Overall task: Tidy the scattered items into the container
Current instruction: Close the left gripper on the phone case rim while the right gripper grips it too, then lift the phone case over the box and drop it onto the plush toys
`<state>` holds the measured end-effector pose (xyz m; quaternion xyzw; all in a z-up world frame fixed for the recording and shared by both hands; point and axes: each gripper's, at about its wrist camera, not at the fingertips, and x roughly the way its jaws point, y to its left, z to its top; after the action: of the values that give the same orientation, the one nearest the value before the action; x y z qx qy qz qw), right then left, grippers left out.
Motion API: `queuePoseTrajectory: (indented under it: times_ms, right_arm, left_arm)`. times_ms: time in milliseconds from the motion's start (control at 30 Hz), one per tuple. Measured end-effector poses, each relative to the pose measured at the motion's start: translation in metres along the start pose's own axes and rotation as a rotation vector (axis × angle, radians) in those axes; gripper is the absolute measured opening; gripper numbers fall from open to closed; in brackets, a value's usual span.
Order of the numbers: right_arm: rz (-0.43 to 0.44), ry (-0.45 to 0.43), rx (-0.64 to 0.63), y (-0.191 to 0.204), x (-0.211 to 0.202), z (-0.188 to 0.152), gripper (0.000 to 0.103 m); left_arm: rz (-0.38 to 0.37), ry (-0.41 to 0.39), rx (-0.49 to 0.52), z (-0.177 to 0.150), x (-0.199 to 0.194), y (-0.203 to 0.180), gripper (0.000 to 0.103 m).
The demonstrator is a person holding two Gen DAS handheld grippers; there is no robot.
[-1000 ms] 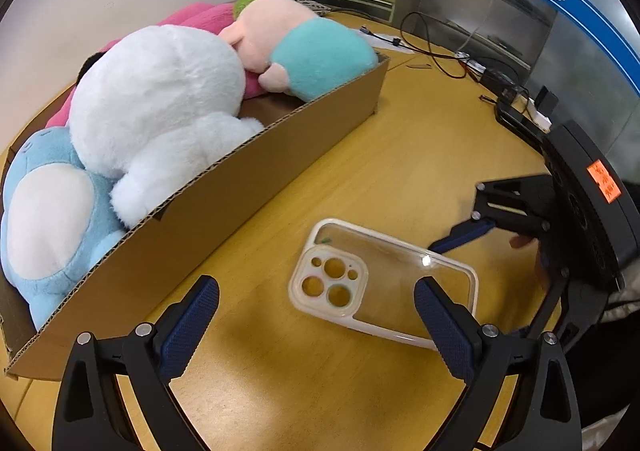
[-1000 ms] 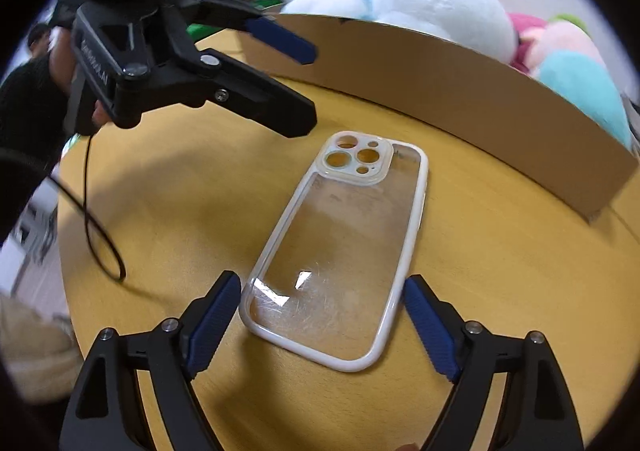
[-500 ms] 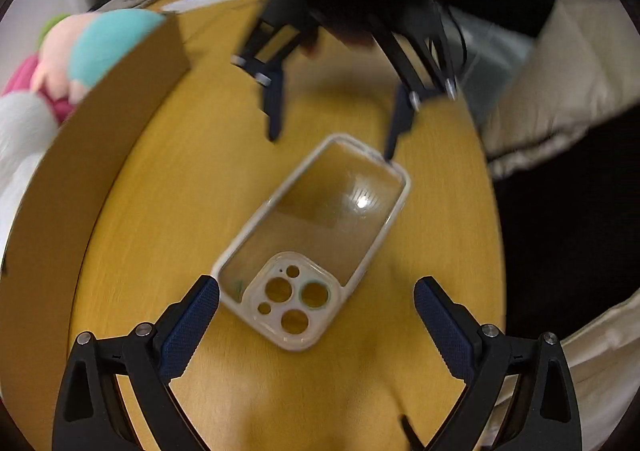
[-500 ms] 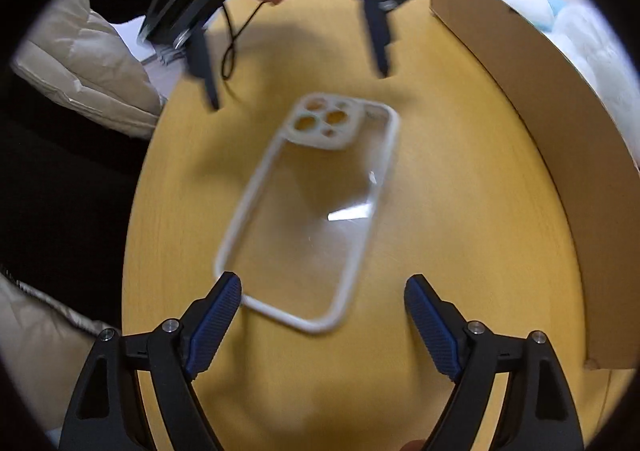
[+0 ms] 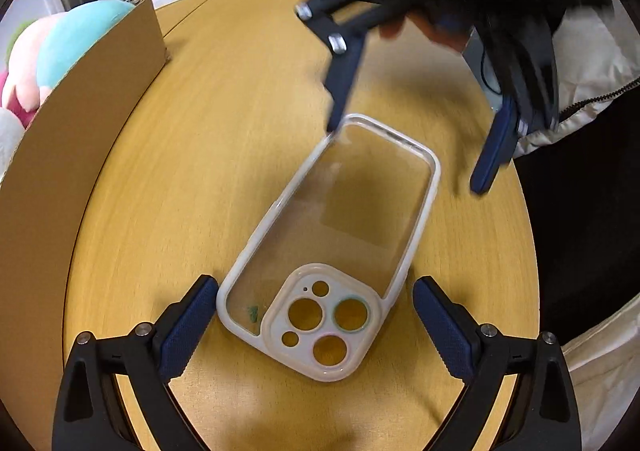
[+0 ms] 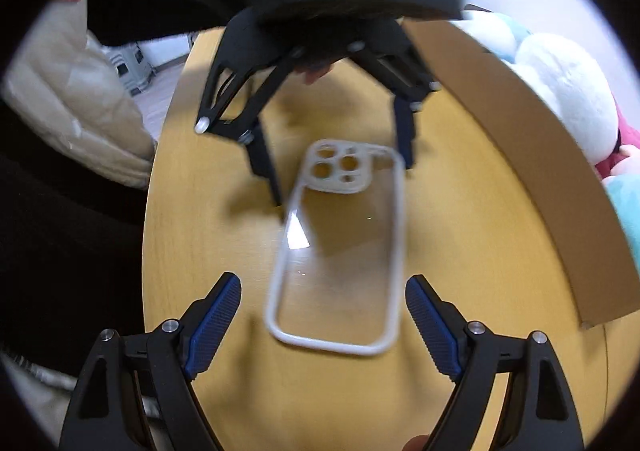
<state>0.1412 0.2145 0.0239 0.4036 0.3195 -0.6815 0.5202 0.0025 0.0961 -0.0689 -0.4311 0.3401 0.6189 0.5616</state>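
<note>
Cardboard box (image 5: 80, 123): left, plush toys inside. Phone case (image 5: 332, 251): flat on counter (image 5: 200, 171), not boxed. My left claw (image 5: 316, 327) gapes astride its camera end; right claw (image 6: 324, 315) gapes, empty. Risk: thin rim skids from closing pads.

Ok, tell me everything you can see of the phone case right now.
The phone case is clear plastic with a whitish rim and a raised camera block with round holes. It is empty and lies flat on the wooden table, beside the cardboard box. The left gripper straddles its camera end and the right gripper its plain end, both open. Whether any pad touches the rim is unclear.
</note>
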Motion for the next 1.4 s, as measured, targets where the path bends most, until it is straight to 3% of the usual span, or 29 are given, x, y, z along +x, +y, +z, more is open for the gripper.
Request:
queuePoseTrajectory:
  times_ms: [100,200,400,467,600,700,867,933,967,1033,1067,1200,1400]
  right_arm:
    - [-0.056,-0.026,-0.005,0.008,0.002,-0.002,0.087]
    - [-0.082,-0.027,0.077,-0.011,-0.005,-0.003,0.087]
    - [-0.011,-0.031,0.041,-0.010,-0.016,-0.010,0.087]
    - [0.007,-0.025,0.012,-0.008,-0.021,-0.008,0.078]
    - [0.020,-0.009,-0.053,-0.001,-0.035,-0.003,0.077]
    - [0.003,-0.028,-0.101,-0.001,-0.059,0.007,0.077]
    - [-0.055,-0.080,-0.226,-0.021,-0.124,0.045,0.077]
    - [-0.092,-0.090,-0.285,-0.095,-0.147,0.054,0.078]
    - [-0.112,-0.096,-0.312,-0.115,-0.161,0.052,0.078]
    - [-0.139,-0.103,-0.344,-0.098,-0.155,0.054,0.078]
    - [-0.151,-0.106,-0.357,-0.110,-0.160,0.063,0.078]
    - [-0.172,-0.093,-0.366,-0.208,-0.121,0.111,0.078]
    - [-0.118,-0.050,-0.281,-0.318,-0.024,0.151,0.078]
  left_arm:
    - [0.037,0.007,0.017,0.001,-0.002,0.000,0.091]
    - [0.059,0.012,0.007,0.001,-0.005,0.004,0.086]
    - [0.066,-0.005,-0.013,-0.001,-0.009,0.007,0.086]
    - [0.063,-0.007,-0.019,0.001,-0.010,0.010,0.085]
    - [0.086,-0.013,-0.020,0.004,-0.018,0.015,0.085]
    - [0.136,-0.063,-0.021,0.010,-0.047,0.023,0.084]
    - [0.288,-0.136,0.046,0.031,-0.119,0.054,0.083]
    - [0.348,-0.141,0.067,0.041,-0.146,0.081,0.083]
    - [0.370,-0.144,0.070,0.045,-0.158,0.098,0.083]
    - [0.406,-0.150,0.068,0.054,-0.176,0.133,0.082]
    - [0.423,-0.148,0.066,0.059,-0.181,0.154,0.083]
    - [0.440,-0.120,0.046,0.069,-0.187,0.234,0.083]
    - [0.380,-0.062,-0.043,0.038,-0.161,0.305,0.083]
